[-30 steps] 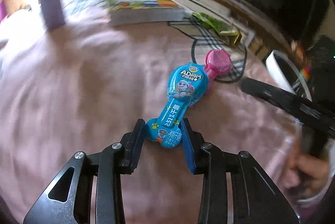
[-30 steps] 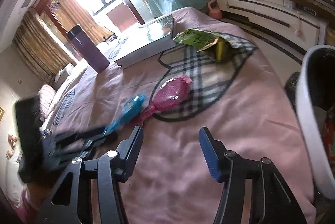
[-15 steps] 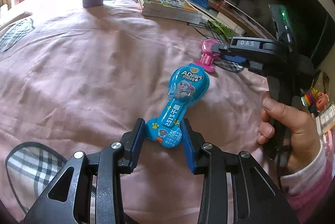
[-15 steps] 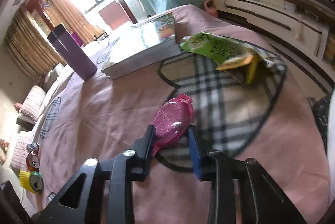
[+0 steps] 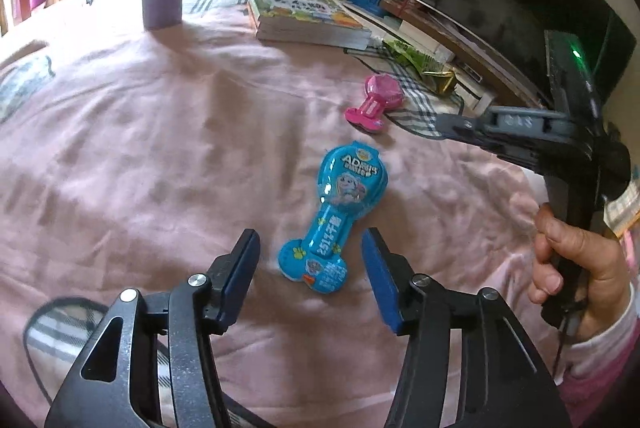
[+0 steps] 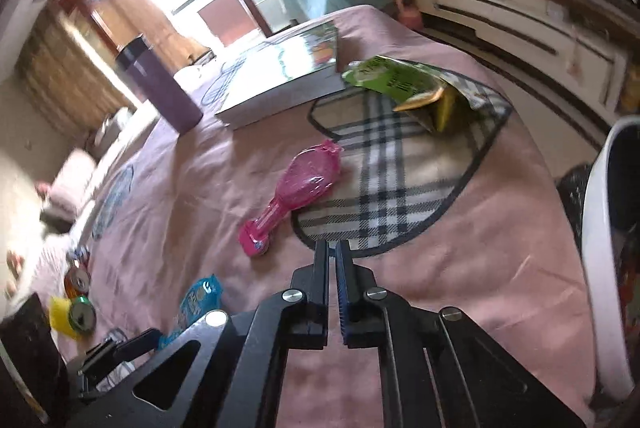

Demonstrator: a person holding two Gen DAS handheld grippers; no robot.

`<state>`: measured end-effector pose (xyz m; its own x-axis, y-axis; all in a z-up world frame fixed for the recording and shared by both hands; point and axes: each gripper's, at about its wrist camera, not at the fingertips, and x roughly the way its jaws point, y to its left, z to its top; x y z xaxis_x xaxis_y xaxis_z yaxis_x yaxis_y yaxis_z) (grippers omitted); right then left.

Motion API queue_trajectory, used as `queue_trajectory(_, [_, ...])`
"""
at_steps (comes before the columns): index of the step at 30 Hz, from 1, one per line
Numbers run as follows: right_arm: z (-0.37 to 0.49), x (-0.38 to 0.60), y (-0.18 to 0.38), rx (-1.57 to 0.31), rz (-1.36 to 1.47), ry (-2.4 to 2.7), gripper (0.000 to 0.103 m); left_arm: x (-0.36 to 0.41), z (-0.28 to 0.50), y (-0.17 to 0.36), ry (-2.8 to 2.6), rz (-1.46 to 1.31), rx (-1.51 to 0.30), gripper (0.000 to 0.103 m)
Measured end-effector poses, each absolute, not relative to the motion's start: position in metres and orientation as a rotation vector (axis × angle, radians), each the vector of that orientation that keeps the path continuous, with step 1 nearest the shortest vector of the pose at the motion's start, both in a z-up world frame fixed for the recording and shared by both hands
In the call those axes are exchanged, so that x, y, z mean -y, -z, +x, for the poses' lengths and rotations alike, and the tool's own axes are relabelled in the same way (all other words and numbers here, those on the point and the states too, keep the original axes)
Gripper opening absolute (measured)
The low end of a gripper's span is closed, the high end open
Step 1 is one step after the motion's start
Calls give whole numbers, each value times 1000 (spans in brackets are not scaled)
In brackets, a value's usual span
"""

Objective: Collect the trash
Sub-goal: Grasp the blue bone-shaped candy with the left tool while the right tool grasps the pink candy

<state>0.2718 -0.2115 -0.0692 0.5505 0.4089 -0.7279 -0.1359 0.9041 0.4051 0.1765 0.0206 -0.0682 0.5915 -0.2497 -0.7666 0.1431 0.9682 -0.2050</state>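
A blue bone-shaped candy wrapper (image 5: 340,216) lies on the pink bedspread. My left gripper (image 5: 310,268) is open, its jaws on either side of the wrapper's near end without touching it. A pink wrapper of the same shape (image 5: 376,100) lies further off; in the right wrist view it (image 6: 300,184) rests beside a plaid patch. My right gripper (image 6: 333,260) is shut and empty, pulled back from the pink wrapper. A green and gold snack bag (image 6: 404,84) lies beyond it. The blue wrapper (image 6: 196,304) shows at the lower left of that view.
A thick book (image 6: 284,76) and a purple tumbler (image 6: 160,84) stand on the bed further off. A white bin's rim (image 6: 600,228) is at the right edge. Cans (image 6: 80,308) lie on the floor at left. A TV stand (image 6: 520,12) runs along the wall.
My left gripper has opened and let go of the blue wrapper. My right gripper has closed empty and drawn back from the pink wrapper, which stays on the bed.
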Motion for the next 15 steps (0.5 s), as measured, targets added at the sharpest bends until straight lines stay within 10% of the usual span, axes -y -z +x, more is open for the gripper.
queue_trajectory(4, [282,193,74,-928,378,-313,60,-17,183,76,228,-80,-937,51])
queue_trajectory(7, [297,170,74,-923,348,-288,60,-24,178,75,229,-79,-935,34])
queue_trajectory(12, [318,136,79,-909,168,-212,56,-39,169,74,230,-105,-931,34])
queue_trajectory(14, [316,132,79,-913,89,-196,20,-42,166,73,230,-112,-929,34])
queue_trajectory(15, [313,136,80,-920,91,-213,18,-43,166,74,231,-114,-932,34])
